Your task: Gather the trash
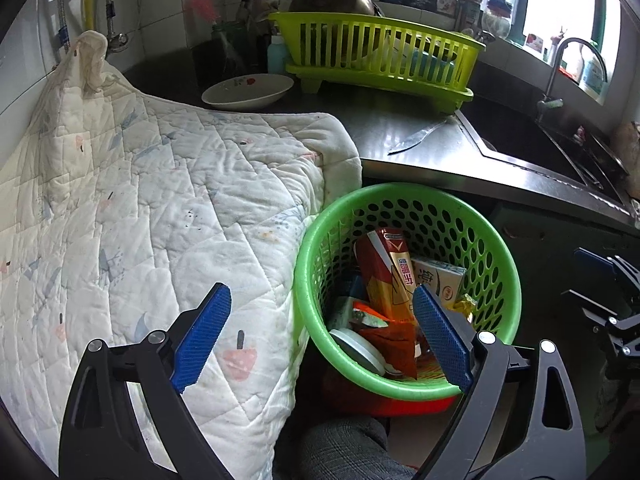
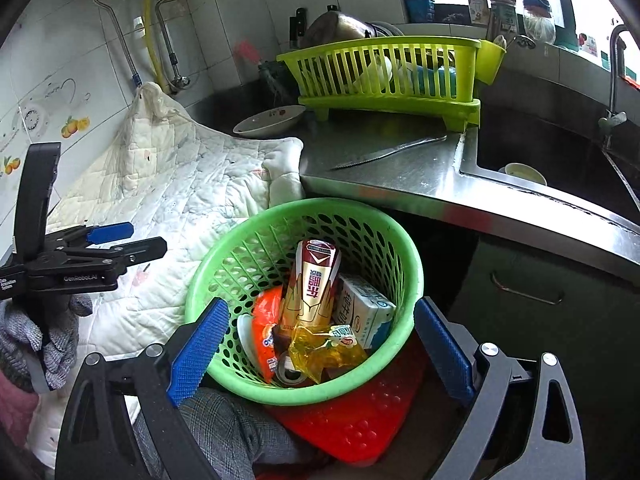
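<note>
A round green perforated basket (image 1: 404, 196) (image 2: 320, 208) stands on a red stool (image 2: 360, 420) below the counter edge. It holds trash: a red and gold carton (image 1: 384, 268) (image 2: 312, 280), a white milk box (image 1: 440, 276) (image 2: 364, 308), an orange wrapper (image 2: 266, 320), a yellow wrapper (image 2: 320, 348), a can (image 2: 290, 372) and a white lid (image 1: 356, 348). My left gripper (image 1: 322, 336) is open and empty, just above the basket's near left rim; it also shows in the right wrist view (image 2: 132, 240). My right gripper (image 2: 320, 344) is open and empty over the basket.
A white quilted cloth (image 1: 160, 200) (image 2: 180, 192) covers the surface left of the basket. On the steel counter (image 1: 400, 128) lie a knife (image 1: 416, 138) (image 2: 388, 152), a white bowl (image 1: 248, 90) and a lime dish rack (image 1: 380, 52) (image 2: 392, 76). A sink (image 2: 540, 152) with a tap is on the right.
</note>
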Motion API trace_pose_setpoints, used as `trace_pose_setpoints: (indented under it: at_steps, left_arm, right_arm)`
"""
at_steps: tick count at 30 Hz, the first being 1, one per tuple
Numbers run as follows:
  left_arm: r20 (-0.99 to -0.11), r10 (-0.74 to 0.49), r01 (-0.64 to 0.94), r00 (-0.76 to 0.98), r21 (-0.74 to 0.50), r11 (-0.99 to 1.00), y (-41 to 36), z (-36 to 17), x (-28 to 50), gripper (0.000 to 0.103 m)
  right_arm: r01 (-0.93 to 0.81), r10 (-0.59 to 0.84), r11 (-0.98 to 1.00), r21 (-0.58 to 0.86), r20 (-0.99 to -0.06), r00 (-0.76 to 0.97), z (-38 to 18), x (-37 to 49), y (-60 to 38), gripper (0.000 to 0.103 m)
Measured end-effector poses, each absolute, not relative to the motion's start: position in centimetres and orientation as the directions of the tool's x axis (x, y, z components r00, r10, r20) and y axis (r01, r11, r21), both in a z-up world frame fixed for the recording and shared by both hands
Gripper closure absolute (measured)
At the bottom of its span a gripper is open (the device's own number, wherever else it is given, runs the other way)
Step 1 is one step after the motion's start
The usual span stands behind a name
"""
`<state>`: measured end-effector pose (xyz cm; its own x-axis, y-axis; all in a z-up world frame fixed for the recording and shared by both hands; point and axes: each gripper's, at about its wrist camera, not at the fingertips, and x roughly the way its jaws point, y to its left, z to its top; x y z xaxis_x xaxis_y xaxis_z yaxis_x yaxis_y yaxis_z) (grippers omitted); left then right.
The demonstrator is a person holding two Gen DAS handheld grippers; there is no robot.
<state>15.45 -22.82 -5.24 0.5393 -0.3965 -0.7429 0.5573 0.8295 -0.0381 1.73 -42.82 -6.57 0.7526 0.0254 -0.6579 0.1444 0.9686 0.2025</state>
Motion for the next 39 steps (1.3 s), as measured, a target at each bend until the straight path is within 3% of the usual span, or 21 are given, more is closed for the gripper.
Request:
trace_pose_setpoints:
  at_steps: [19,39]
  left_arm:
    - [-0.602,-0.289,0.368,0.745,0.01,0.93,-11.4,-0.1,11.5,0.005]
    - [-0.532,-0.174,0.186,0.829,-0.032,0.982,-3.4,1.1,7.1,0.005]
  right_arm:
    - [0.042,0.069,0.987,0.156,-0.64,0.765,-3.5,3.6,-34.8,0.01]
    - [-0.017,0.109,0.989,0.15,-0.629,0.769,-1.0,3.7,-29.5,0.009]
